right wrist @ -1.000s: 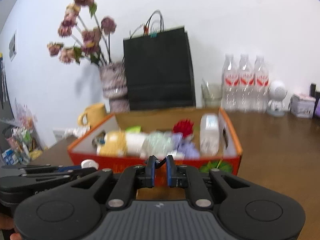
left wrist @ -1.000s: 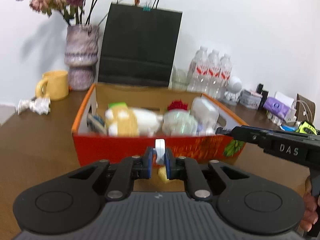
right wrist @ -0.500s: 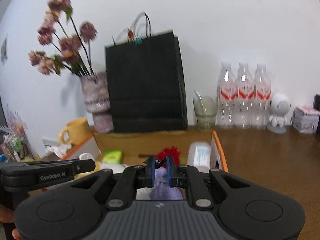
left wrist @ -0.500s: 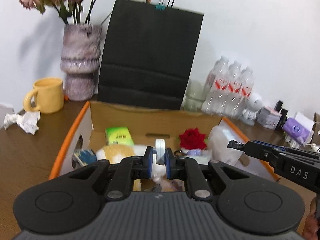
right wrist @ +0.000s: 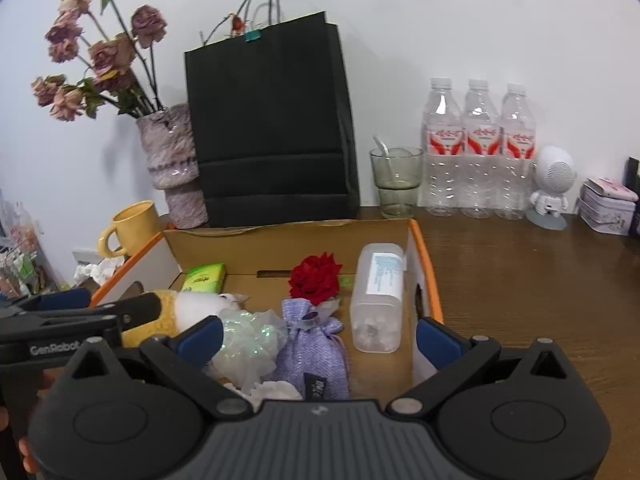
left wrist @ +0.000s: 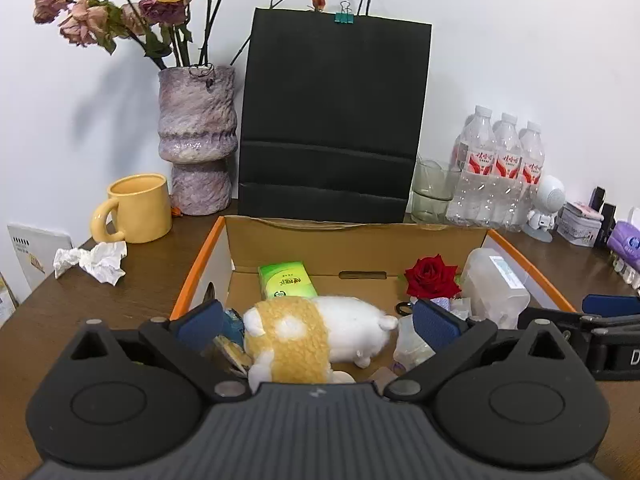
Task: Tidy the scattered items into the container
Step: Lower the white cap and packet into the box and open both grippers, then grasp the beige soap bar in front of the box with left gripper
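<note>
Both grippers, left gripper (left wrist: 314, 326) and right gripper (right wrist: 318, 338), are opening empty above the box (left wrist: 356, 240).

Your left gripper (left wrist: 316, 322) and right gripper (right wrist: 318, 338) look alike: black linkage arms, blue finger pads (left wrist: 200, 325), silver pivot screws (left wrist: 229, 389), ribbed grey body, round black discs. White "GenRobot" lettering (right wrist: 54, 349) marks the left one's side.
</note>
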Motion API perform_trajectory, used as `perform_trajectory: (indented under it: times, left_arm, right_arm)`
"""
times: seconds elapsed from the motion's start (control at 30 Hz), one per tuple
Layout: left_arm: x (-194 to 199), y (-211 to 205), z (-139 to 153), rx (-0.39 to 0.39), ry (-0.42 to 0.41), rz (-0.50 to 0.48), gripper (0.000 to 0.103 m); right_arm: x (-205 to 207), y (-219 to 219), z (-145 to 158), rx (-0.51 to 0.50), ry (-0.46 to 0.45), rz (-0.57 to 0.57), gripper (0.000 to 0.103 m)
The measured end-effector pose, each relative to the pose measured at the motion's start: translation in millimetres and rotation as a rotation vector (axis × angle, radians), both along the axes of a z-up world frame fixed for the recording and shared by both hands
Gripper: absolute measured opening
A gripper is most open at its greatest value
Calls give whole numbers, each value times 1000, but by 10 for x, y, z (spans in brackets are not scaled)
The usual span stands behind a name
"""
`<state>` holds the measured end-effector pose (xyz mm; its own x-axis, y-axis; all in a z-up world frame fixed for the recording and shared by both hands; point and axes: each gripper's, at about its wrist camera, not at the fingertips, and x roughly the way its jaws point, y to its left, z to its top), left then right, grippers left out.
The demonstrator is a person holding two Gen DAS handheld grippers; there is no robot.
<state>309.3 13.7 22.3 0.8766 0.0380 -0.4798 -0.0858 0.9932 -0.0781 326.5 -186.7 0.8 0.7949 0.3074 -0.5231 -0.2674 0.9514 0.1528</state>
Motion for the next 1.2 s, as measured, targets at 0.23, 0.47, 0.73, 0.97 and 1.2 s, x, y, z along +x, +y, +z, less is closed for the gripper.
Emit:
perform_trajectory:
  times: [0.23,0.47,0.73,0.97,1.2]
  left_arm:
    - [11,-48,-23,8,16,-9,103]
    - [-16,-58,-20,3,20,-9,103]
    - [-275,-54,-18,-23,24,-20,103]
    - [-588,-107,-110,-23,67,-50,103]
    - [-753,-198,-274,-11,111,-74,103]
  right_arm:
    - [-2,-25,19,2,3,-12,103]
    - [-28,4,30,-13,-3,-13,103]
    - [-279,34,106,-31,-45,-12,103]
    - [-673,-40,-1,-44,-42,1,103]
    - [-879,-96,-267,-59,9,30,103]
